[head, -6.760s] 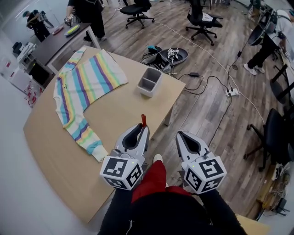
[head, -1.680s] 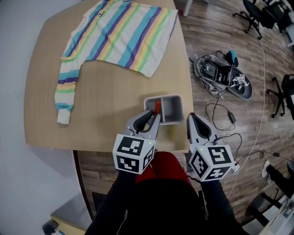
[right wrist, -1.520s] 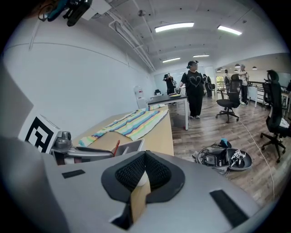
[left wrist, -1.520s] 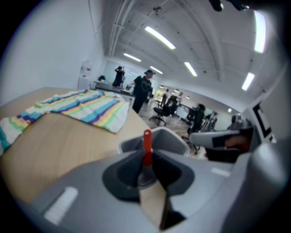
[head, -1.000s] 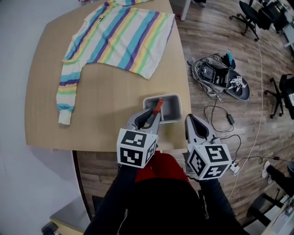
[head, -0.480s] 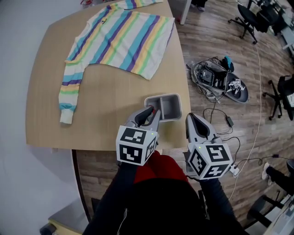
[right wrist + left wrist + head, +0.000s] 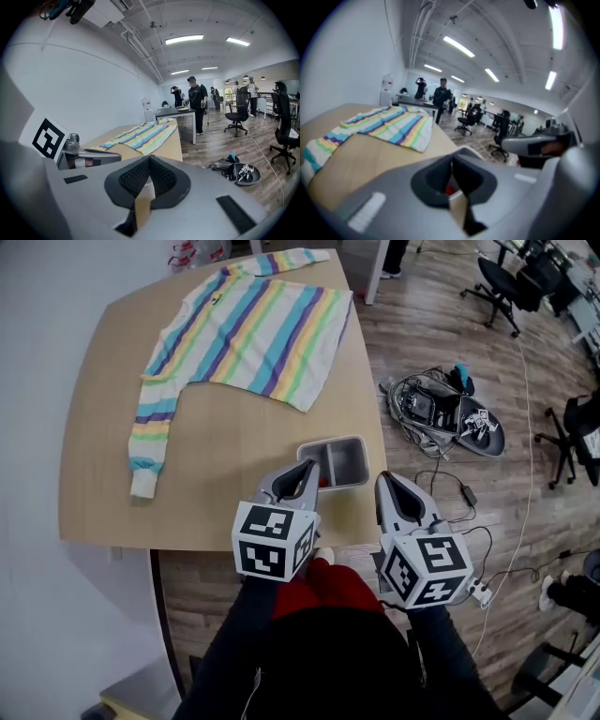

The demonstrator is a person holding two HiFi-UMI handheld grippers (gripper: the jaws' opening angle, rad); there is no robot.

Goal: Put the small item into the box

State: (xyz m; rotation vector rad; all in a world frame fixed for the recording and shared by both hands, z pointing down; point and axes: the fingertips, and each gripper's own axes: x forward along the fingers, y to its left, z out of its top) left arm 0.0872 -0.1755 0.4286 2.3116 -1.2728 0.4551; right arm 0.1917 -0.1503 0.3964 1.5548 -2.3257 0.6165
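Pressed tight together at the left gripper (image 7: 307, 468), pinching nothing. Same at the right gripper (image 7: 382, 479), shut and empty, close by the gray box (image 7: 333, 440). Down inside the box, in the half by the left tips, the small red item (image 7: 322, 482). Below the box, a tan table (image 7: 234, 484), box close to its edge. Farther off on it, a striped sweater (image 7: 253, 324), laid flat. Off to the right, wood floor (image 7: 441, 343), a pile of cables (image 7: 441, 413), office chairs (image 7: 502, 282).

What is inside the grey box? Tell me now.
A bit of a small red item shows in the grey box, beside the left tongs. These cover the box's near-left corner and the rest of the item.
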